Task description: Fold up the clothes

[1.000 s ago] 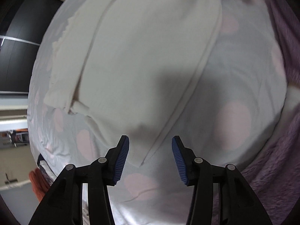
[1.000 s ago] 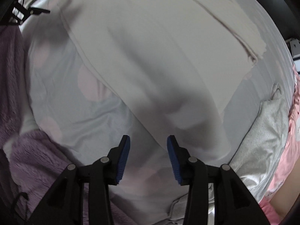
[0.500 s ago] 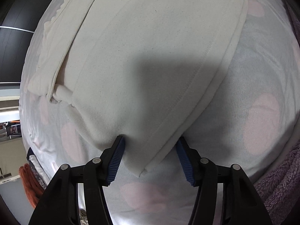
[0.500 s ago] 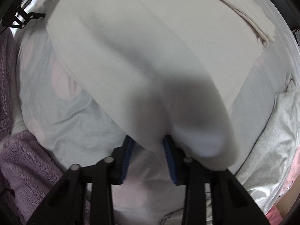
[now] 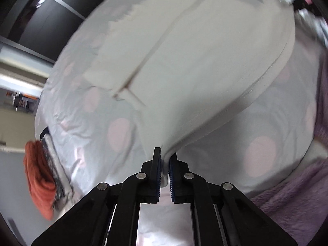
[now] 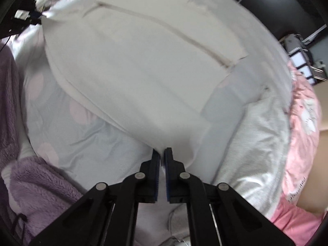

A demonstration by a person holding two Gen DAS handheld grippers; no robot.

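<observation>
The cream garment (image 5: 194, 65) lies spread on a bed sheet (image 5: 98, 127) printed with pink dots. The left gripper (image 5: 164, 160) has just closed; its fingers pinch one near corner of the garment, lifting it into a peak. The right gripper (image 6: 162, 155) has likewise just closed on the other near corner of the garment (image 6: 143, 78). A purple fleece blanket (image 6: 41, 186) borders the sheet, and a grey garment (image 6: 252, 143) lies beside it.

The garment (image 5: 201, 65) is matt cream fleece-like cloth with stitched seams. The sheet (image 5: 98, 135) has a faint satin sheen. The blanket (image 6: 41, 186) is fuzzy purple plush. The tongs (image 5: 164, 165) are matt black plastic with ribbed blue pads (image 5: 171, 176) and shiny metal pins.
</observation>
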